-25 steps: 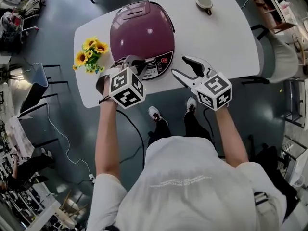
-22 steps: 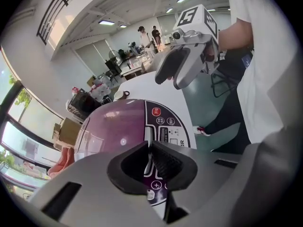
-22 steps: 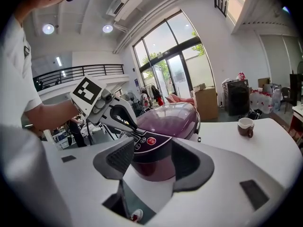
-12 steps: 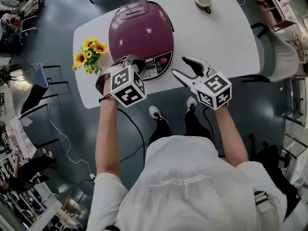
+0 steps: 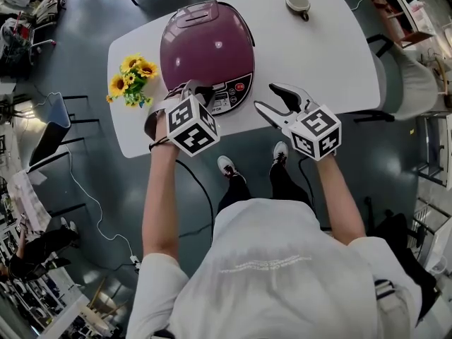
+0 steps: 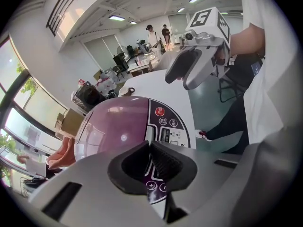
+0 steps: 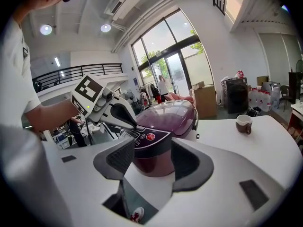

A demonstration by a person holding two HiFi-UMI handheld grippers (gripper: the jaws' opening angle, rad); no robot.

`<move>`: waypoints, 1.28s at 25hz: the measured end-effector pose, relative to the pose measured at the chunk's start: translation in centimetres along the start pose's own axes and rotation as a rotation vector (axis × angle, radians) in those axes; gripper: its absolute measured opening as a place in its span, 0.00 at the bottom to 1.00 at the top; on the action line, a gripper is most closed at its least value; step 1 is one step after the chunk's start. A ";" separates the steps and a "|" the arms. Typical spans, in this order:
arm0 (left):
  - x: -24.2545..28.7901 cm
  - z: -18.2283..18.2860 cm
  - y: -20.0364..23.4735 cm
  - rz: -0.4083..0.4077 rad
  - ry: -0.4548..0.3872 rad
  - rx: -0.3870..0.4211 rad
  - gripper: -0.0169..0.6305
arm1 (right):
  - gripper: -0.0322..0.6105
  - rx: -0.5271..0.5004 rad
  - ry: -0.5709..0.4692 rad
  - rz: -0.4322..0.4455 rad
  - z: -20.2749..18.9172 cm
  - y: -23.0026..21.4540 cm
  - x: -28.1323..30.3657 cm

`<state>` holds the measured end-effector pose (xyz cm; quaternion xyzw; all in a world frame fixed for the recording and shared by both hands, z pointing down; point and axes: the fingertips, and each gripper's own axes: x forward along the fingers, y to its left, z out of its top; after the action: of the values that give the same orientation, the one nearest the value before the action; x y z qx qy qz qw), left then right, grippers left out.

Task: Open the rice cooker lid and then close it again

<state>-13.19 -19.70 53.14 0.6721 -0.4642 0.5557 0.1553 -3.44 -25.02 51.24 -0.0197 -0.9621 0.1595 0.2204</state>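
The left gripper's jaws are pressed together on nothing, tips at the six-o'clock edge of the rice cooker, by its control panel. The right gripper's jaws stand half apart and empty at its four o'clock. The cooker sits toward ten o'clock on the white table. Its glossy domed lid looks rigid and slippery, so the front latch is probably the place to press. The panel print is too small to read.
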 end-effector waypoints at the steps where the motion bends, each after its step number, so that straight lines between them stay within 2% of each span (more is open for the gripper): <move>1: 0.0 0.0 0.0 0.002 0.001 -0.002 0.08 | 0.42 0.003 -0.001 0.000 0.0 0.0 0.0; 7: 0.2 -0.1 0.0 0.000 -0.012 -0.033 0.08 | 0.42 0.002 -0.003 -0.003 -0.3 0.0 -0.3; 21: 0.3 -0.2 0.1 0.071 -0.008 -0.017 0.08 | 0.42 -0.024 0.008 -0.020 -0.3 0.5 -0.9; 28: 0.6 -0.4 0.4 0.043 -0.011 -0.039 0.07 | 0.42 -0.048 -0.009 -0.040 0.7 1.0 -1.7; 32: 0.6 -0.3 0.7 0.056 -0.026 -0.041 0.07 | 0.42 -0.070 -0.028 -0.063 2.1 0.9 -2.3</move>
<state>-13.95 -20.16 53.53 0.6628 -0.4961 0.5411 0.1476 -2.27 -25.10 48.18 0.0051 -0.9702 0.1188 0.2110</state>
